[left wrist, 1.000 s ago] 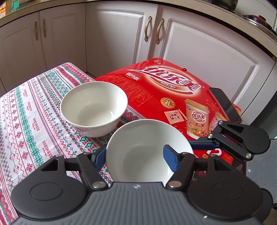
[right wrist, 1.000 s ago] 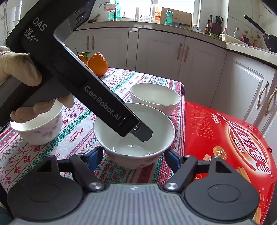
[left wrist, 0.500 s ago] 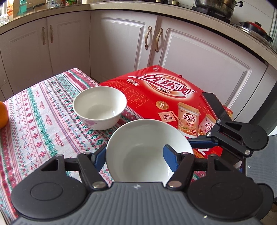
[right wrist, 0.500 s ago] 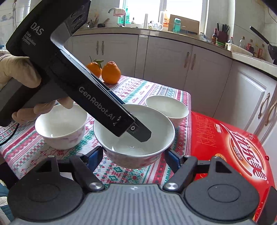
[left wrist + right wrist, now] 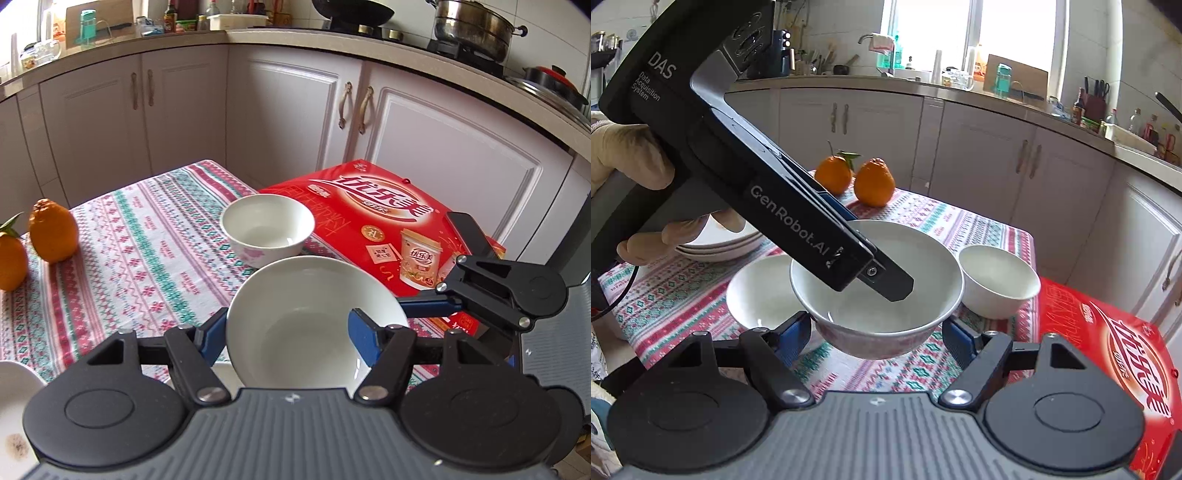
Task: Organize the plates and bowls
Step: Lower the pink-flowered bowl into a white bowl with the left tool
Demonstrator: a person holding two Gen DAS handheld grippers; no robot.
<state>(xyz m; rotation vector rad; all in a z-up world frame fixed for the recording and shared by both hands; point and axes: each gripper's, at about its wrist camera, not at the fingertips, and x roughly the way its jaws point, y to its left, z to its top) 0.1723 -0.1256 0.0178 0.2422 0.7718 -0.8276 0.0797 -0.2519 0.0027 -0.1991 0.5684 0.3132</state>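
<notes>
Left wrist: bowl clamped in left gripper.

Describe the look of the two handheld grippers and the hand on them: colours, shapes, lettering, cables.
The left gripper is a black wedge-shaped body lettered "DAS Data Acquisition System" and "GenRobot.AI", with a grey handle, held by a beige-gloved hand; a thin black cable trails below. The right gripper has a ribbed grey body, round black discs, black linkages and blue-padded jaws.

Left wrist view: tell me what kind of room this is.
Most likely a home kitchen. White panelled cabinets run under a pale countertop, a steel stockpot sits on the stove, and white ceramic bowls stand on a patterned tablecloth.
</notes>
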